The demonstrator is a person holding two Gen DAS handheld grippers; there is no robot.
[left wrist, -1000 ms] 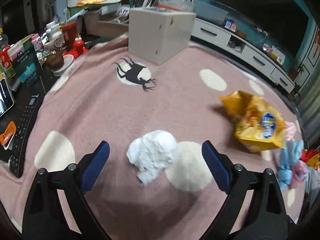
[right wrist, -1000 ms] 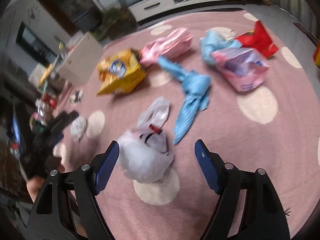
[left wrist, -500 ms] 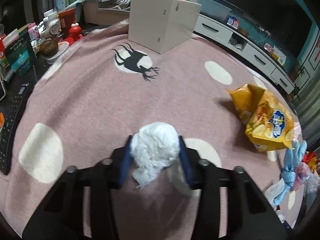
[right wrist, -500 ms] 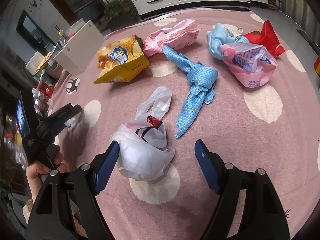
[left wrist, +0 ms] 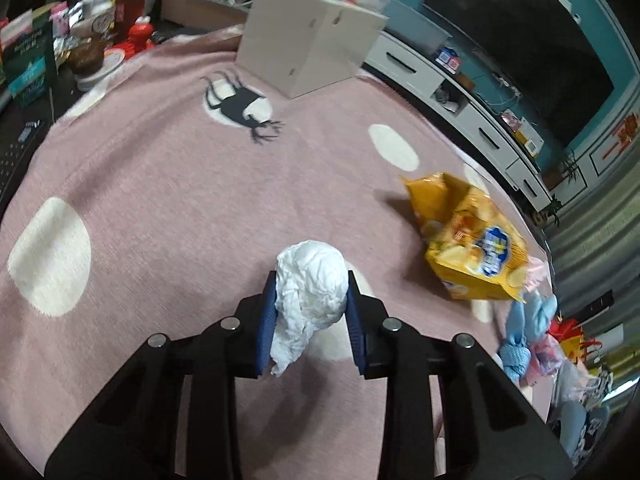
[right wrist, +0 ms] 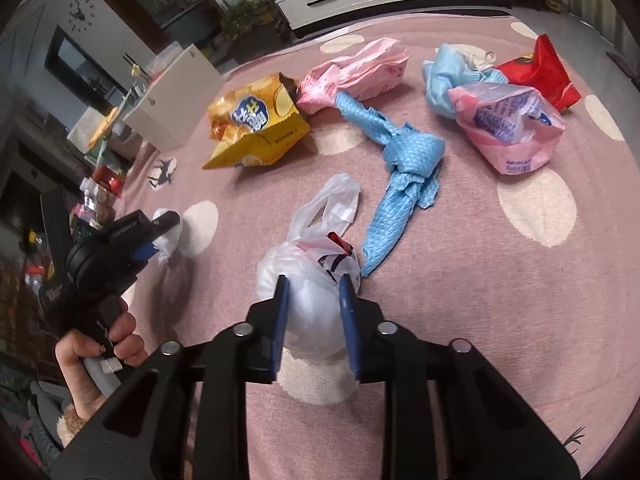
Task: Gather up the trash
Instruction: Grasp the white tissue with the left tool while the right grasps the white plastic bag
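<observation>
A crumpled white paper ball (left wrist: pixel 310 284) sits between the blue fingers (left wrist: pixel 269 320) of the left gripper (left wrist: pixel 311 292). The fingers are closing and they press on both sides of the ball. The ball is over a white dot on the pink blanket (left wrist: pixel 160 184).

A white plastic bag (right wrist: pixel 310 276) stuffed full is between the fingers of the right gripper (right wrist: pixel 313 292). These fingers are closing too, and they squeeze the bag from both sides. The bag rests on the blanket, on another white dot.

Near the bag lies a knotted blue cloth (right wrist: pixel 404 168). Past it are a yellow chip bag (right wrist: pixel 256 124), a pink wrapper (right wrist: pixel 356 72), a pink plastic bag (right wrist: pixel 508 124) and a red packet (right wrist: pixel 536 72). A light blue cloth (right wrist: pixel 444 76) lies just beside the pink plastic bag.

A white box (left wrist: pixel 308 52) stands at the far side of the blanket, close to a black deer picture (left wrist: pixel 240 108). In the right wrist view, a person's hand (right wrist: pixel 104 348) holds the left gripper's handle.
</observation>
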